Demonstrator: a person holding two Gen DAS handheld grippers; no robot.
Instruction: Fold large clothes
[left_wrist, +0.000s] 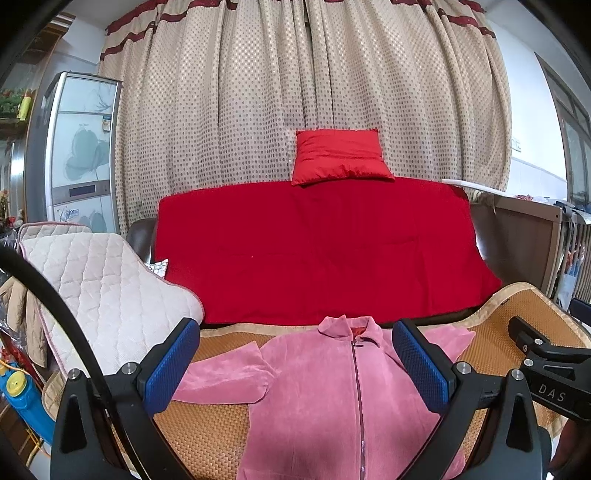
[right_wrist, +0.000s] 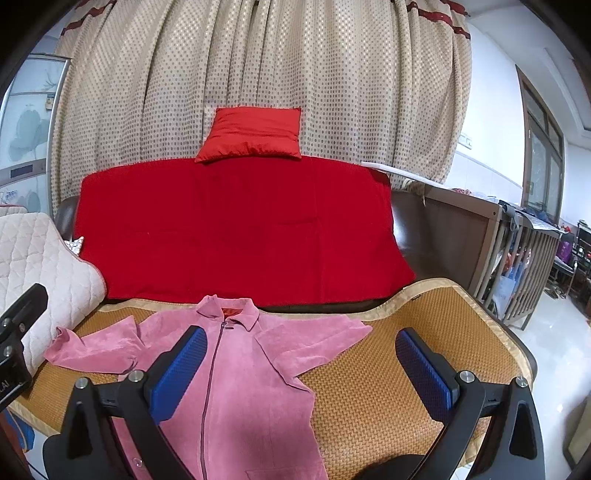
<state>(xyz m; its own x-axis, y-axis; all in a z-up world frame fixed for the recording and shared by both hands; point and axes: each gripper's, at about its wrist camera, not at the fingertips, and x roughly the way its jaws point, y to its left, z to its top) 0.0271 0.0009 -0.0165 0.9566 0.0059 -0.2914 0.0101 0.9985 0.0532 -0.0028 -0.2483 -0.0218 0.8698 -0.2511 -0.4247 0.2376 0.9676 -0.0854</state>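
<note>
Woven mat (right_wrist: 388, 387), tan w/ lighter border, covers the sofa seat; that's the work surface. Pink jacket (right_wrist: 236, 376) lies flat on it, front up, zip closed, collar toward the backrest. From right-wrist view it sits on the mat's left half; the right half is bare.

Left gripper (left_wrist: 295, 365): fingers spread wide, nothing between the blue pads, hovering above jacket's upper body. Right gripper (right_wrist: 301, 369): likewise released and empty, left pad over the jacket chest, right pad over bare mat.

Step (judgement): pre-fold, garment laid out, no fold visible yet. Sleeves only partly spread: left-side sleeve (left_wrist: 221, 373) bends back on itself, right-side sleeve (right_wrist: 317, 332) angles out toward mat centre.

Next move prob. needs: each gripper down to a sleeve or shoulder edge, pinch one layer only, bring sleeves in across the chest. Fabric looks thick, suede-like, so may hold a crease poorly.

Room: red throw (right_wrist: 236, 229) over sofa back, red cushion (right_wrist: 251, 134) on top, dotted beige curtain (right_wrist: 258, 55) behind. Quilted cream pad (left_wrist: 103, 295) at left, cabinet (left_wrist: 81, 147) beyond, wooden crib-like rail (right_wrist: 524, 258) at right.
</note>
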